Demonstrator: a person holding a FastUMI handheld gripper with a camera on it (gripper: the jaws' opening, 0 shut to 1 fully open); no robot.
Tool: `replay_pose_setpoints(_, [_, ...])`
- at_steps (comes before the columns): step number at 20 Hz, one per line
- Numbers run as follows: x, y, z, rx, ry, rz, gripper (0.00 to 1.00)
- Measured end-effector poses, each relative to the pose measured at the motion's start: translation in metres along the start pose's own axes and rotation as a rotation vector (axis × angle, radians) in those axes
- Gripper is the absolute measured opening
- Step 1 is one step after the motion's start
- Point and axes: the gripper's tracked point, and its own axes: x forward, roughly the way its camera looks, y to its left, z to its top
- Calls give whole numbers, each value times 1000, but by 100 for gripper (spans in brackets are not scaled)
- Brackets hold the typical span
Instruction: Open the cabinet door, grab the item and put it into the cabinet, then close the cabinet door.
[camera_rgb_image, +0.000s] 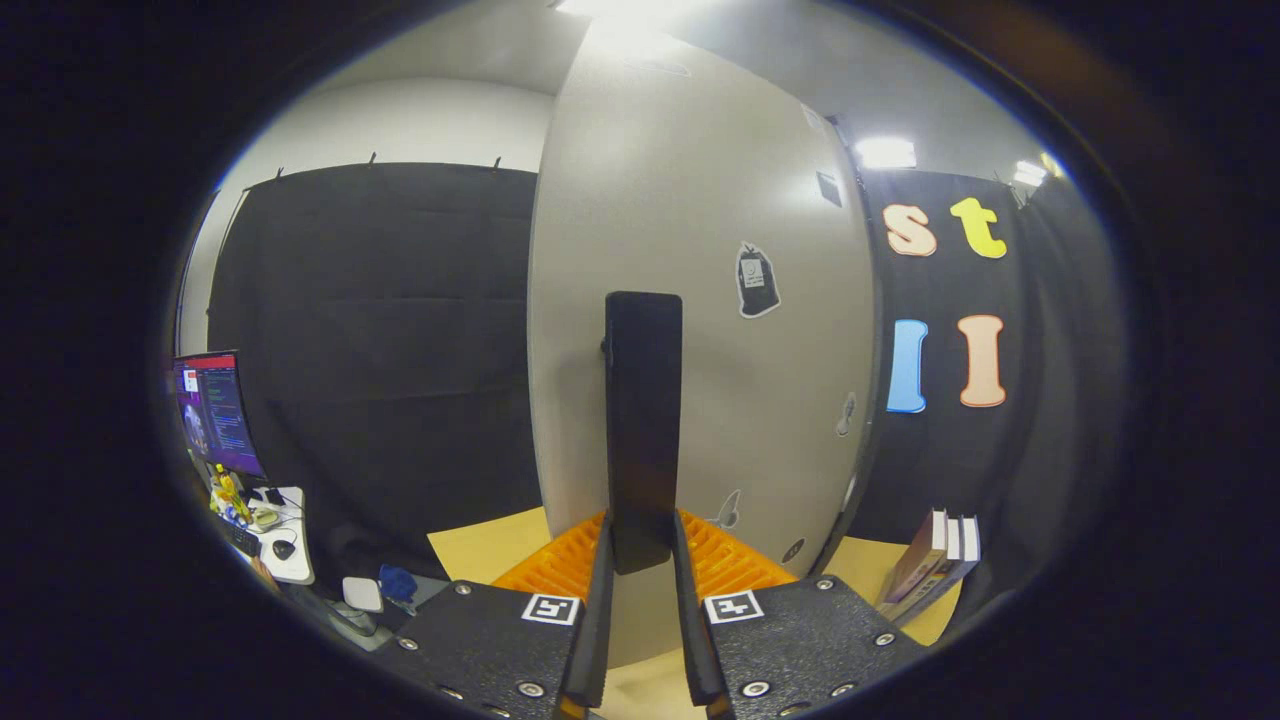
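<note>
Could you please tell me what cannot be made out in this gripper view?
- Cabinet inside: hidden behind the white door.
- Handle: its lower end sits between the gripper fingers; whether both press on it is unclear.
- Books: titles too small.
- Desk clutter beside the monitor: too small and warped to identify.

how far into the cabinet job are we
Early or late, can't tell. The gripper is shut on the black handle of the white cabinet door. Whether an item sits inside is hidden. Books lean beside the cabinet on the wooden table.
</note>
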Motion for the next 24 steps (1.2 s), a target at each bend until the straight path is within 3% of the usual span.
replay_pose_setpoints(9, [-9,-23,-4,-52,17,-216,34])
replay_pose_setpoints(10, [-12,-30,-3,-68,9,-238,42])
replay_pose_setpoints(13, [-33,-51,-8,-23,4,-297,49])
replay_pose_setpoints(14, [-35,-53,-7,12,-5,-303,61])
replay_pose_setpoints(18, [-37,-60,1,79,-43,-333,84])
replay_pose_setpoints(24, [-46,-63,-5,86,-57,-451,94])
